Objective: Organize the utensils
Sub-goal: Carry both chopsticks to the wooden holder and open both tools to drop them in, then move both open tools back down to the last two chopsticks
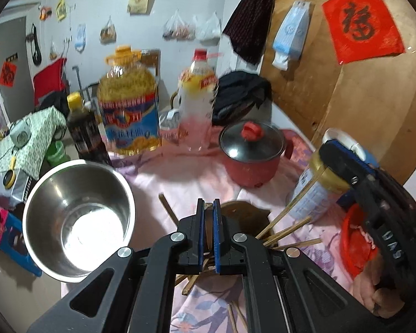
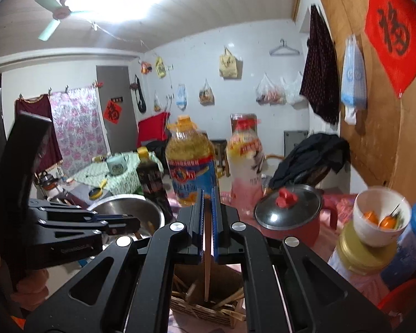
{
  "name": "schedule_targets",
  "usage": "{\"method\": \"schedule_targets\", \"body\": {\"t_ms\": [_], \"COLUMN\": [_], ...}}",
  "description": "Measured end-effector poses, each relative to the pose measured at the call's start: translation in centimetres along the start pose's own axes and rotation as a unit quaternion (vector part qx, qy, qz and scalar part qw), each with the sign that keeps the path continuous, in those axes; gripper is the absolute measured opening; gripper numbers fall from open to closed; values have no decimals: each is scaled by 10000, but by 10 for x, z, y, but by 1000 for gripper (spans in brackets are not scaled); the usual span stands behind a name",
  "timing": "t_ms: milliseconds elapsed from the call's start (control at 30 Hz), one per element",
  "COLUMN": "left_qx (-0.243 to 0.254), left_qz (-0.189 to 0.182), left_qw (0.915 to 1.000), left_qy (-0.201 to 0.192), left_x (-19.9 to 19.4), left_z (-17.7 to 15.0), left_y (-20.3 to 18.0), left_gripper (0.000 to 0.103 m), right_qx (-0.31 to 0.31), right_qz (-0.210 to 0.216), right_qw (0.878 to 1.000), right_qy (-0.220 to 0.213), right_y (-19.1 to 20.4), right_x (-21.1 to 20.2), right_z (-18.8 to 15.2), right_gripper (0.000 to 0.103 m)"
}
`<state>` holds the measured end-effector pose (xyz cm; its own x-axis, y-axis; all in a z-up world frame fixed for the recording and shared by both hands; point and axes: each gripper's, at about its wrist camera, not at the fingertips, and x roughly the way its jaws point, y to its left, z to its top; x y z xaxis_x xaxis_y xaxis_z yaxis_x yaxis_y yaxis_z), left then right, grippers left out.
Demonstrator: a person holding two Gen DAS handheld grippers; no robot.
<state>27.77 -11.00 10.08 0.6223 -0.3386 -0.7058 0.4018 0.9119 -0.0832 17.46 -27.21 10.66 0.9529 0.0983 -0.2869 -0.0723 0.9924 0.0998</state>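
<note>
Right tongs (image 2: 207, 208) pinch one chopstick (image 2: 207, 263), its upper end hidden.

Both grippers (image 1: 208, 202) (image 2: 207, 191) — nearly closed (left lower)

The left gripper (image 1: 208, 208) points down over a table covered with a pink floral cloth (image 1: 185, 177), its blue-padded jaws nearly together with only a narrow gap and nothing visibly clamped between them. Beneath and beside it lie scattered wooden chopsticks (image 1: 291, 229), some fanning out to the right. A steel bowl (image 1: 79, 219) sits at the table's left edge. Farther back stand a dark sauce bottle (image 1: 84, 130), a large cooking oil jug (image 1: 129, 105) and a red-capped bottle (image 1: 198, 100), blurred. A red pot with a glass lid (image 1: 252, 152) stands right of centre. At far right the right gripper (image 1: 330, 152), held in a hand (image 1: 380, 291), grips one chopstick (image 1: 309, 187) in front of a gold-lidded can (image 1: 314, 191).
</note>
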Motion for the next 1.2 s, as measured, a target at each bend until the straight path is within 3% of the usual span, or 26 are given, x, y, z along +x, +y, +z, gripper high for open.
{"method": "schedule_targets", "body": {"t_ms": [67, 300, 467, 667, 867, 1000, 1200], "left_qx": [-111, -496, -558, -619, -684, -696, -768], "left_qz": [112, 241, 416, 516, 604, 691, 809], "left_qw": [9997, 9982, 9975, 9967, 9956, 9949, 9936], "left_qy": [177, 235, 96, -71, -197, -245, -161], "left_x": [13, 19, 5, -26, -55, -73, -87], "left_z": [-6, -9, -8, -18, -34, -50, -76], "left_y": [4, 23, 27, 27, 28, 27, 28], "left_gripper": [50, 54, 67, 75, 83, 88, 90], "right_qx": [189, 546, 733, 613, 393, 342, 403], "right_qz": [-79, -142, -172, -191, -224, -213, -345], "right_qw": [9992, 9978, 9969, 9979, 9990, 9992, 9983], "right_qy": [331, 355, 239, 121, 17, -3, 223], "right_y": [-9, -30, -35, -19, 6, 19, 34], "right_x": [16, 12, -3, -31, -59, -76, -94], "right_z": [-15, -24, -20, -18, -20, -26, -44], "right_gripper": [13, 17, 26, 32, 53, 62, 81]}}
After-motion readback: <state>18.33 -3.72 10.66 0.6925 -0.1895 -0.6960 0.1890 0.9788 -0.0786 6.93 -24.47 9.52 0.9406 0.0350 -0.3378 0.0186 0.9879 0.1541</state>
